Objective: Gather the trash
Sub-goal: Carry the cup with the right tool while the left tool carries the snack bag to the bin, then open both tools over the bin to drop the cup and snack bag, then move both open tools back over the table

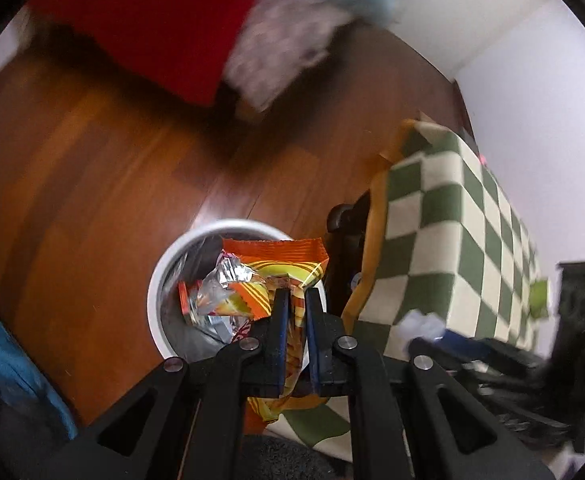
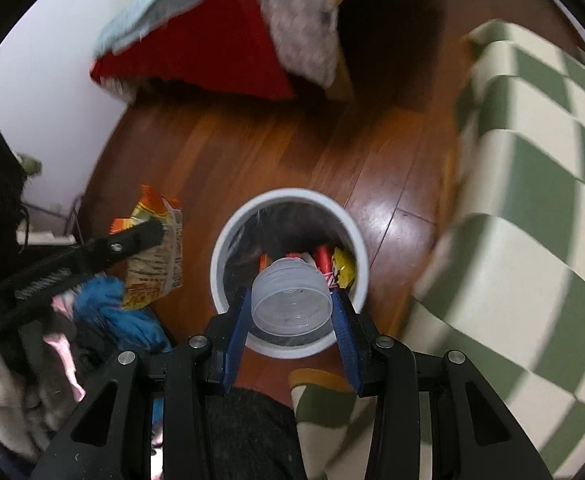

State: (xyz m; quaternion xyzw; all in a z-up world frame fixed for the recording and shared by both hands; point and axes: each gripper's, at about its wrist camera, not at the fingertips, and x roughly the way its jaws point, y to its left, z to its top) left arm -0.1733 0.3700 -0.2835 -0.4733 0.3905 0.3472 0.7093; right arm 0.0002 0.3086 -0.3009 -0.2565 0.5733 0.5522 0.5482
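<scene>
A white round bin (image 1: 154, 292) stands on the wooden floor, with foil and orange wrappers inside. My left gripper (image 1: 295, 292) is shut on an orange and yellow snack bag (image 1: 280, 256), held above the bin's right rim. In the right wrist view the same snack bag (image 2: 156, 264) hangs left of the bin (image 2: 220, 248), pinched by the left gripper's black finger (image 2: 140, 236). My right gripper (image 2: 291, 293) is shut on a clear plastic bottle (image 2: 292, 304), bottom toward the camera, directly over the bin's opening. Red and yellow wrappers (image 2: 332, 268) lie in the bin behind the bottle.
A green and white checked cloth (image 1: 452, 240) (image 2: 532, 200) covers furniture right of the bin. Crumpled white paper (image 1: 420, 326) lies on it. Red, grey and pale blue fabrics (image 1: 152, 32) (image 2: 220, 60) pile up beyond the bin. Blue clothing (image 2: 120, 312) lies at left.
</scene>
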